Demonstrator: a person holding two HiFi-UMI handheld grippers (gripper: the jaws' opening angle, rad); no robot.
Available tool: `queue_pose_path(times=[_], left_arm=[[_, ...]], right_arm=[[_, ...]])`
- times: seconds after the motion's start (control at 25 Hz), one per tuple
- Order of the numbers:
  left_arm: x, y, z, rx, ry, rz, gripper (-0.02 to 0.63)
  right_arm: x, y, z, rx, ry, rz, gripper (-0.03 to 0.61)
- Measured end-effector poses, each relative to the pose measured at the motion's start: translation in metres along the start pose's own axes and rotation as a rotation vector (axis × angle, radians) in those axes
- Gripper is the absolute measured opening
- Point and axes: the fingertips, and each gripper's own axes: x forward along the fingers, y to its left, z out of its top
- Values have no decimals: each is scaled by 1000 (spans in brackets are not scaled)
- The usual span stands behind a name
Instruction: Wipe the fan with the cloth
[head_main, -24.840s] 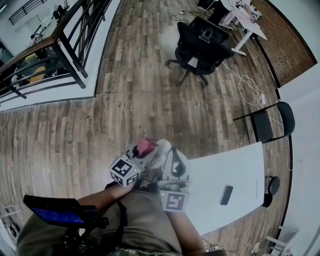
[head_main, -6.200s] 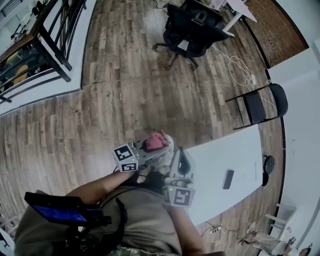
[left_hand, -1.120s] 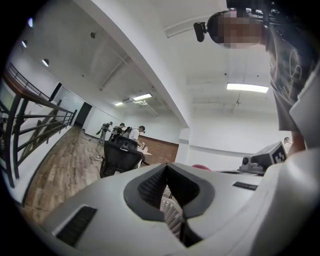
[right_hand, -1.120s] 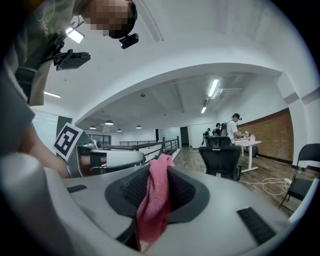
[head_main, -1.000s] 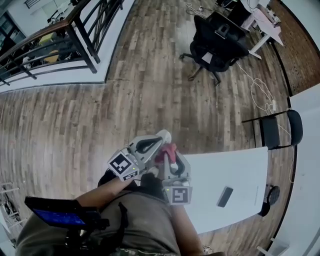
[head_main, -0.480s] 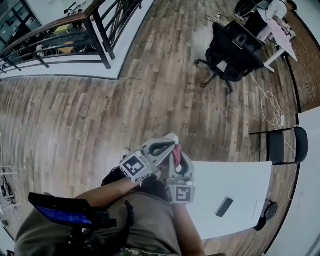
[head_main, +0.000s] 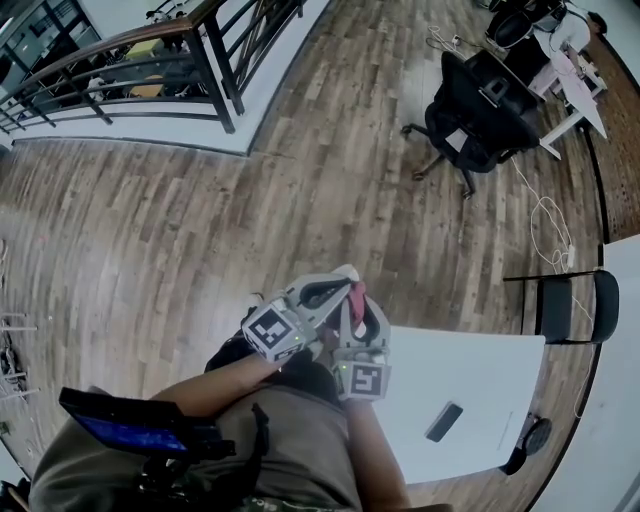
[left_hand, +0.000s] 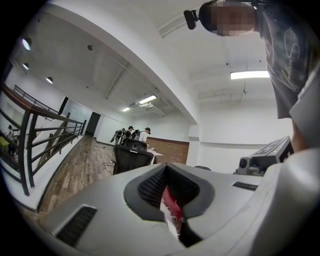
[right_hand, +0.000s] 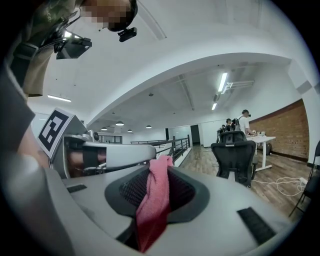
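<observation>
A plank floor (head_main: 200, 230) fills the head view, with a dark railing (head_main: 200, 60) at the upper left and a black office chair (head_main: 480, 120) at the upper right. A white table (head_main: 480, 365) lies at the lower right, carrying a small dark slab (head_main: 444, 422), and a folding chair (head_main: 565, 305) stands just beyond it. Over the table's near corner the left gripper (head_main: 342, 282) and right gripper (head_main: 360, 306) meet tip to tip, with the pink cloth (head_main: 357, 292) bunched between them. Each gripper's cube shows a black-and-white square marker; no lettering can be read.

In the left gripper view the fingers (left_hand: 150, 187) are clenched, and a thin red-and-white edge of the cloth (left_hand: 171, 212) is pinched in the seam between them. Beyond stand the railing, the office chair and people at a far desk (left_hand: 150, 156). The print on the person's shirt (left_hand: 287, 55) at the upper right is too blurred to read.

In the right gripper view the fingers (right_hand: 182, 192) grip a thick roll of the cloth (right_hand: 155, 200), which rises just past their tips. The left gripper lies level just beside it on the left, its marker cube (right_hand: 52, 131) tilted toward the camera. The office chair stands to the right on the floor, with people at a white desk behind it.
</observation>
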Motion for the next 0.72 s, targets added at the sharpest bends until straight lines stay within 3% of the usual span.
queue_pose_path(times=[0.72], left_arm=[[-7, 9, 6, 14, -18, 59, -8]], right_arm=[[22, -23, -5, -29, 4, -55, 117]])
